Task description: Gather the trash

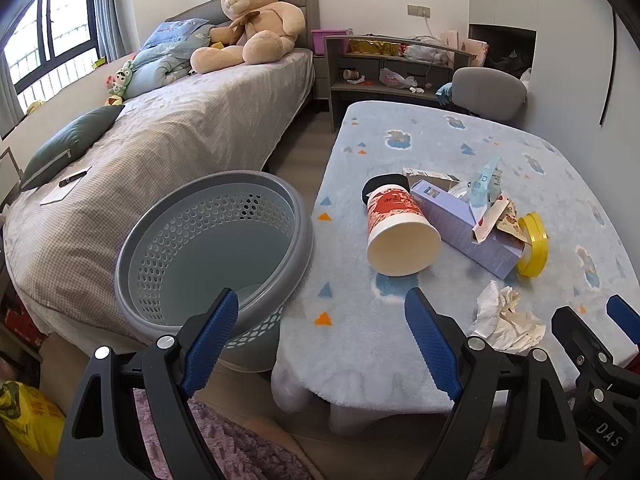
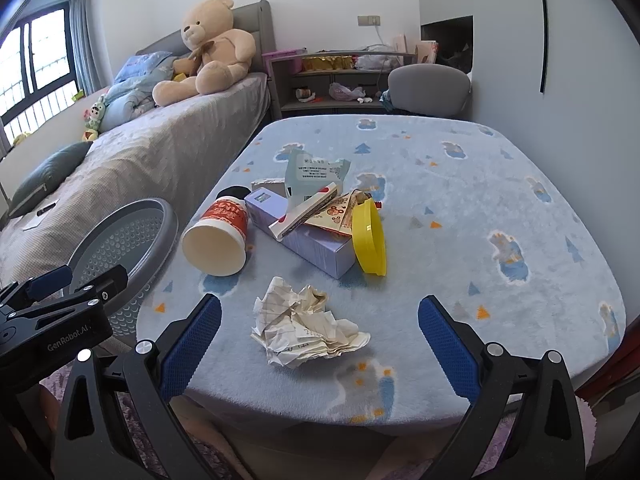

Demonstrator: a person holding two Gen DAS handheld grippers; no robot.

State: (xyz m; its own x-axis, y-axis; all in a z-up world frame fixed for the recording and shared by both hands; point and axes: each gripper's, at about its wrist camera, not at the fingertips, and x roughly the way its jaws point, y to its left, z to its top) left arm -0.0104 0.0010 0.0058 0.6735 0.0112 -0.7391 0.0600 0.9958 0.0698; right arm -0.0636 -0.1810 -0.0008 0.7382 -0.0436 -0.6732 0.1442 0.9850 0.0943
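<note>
Both claws are released w/ nothing in them: left claw (image 1: 322,312) hangs over the desk (image 2: 500,184) edge next to the gray perforated trash basket (image 1: 224,216), right claw (image 2: 320,320) sits right by the crumpled paper (image 2: 306,322). Behind that, a tipped paper cup (image 2: 218,236), purple box (image 2: 312,246), wrappers (image 2: 316,172) & yellow lid (image 2: 370,236) are piled mid-desk.

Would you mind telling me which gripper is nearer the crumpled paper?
Right. The right gripper frames the crumpled paper between its open fingers; the left gripper sits further left, toward the basket.
</note>
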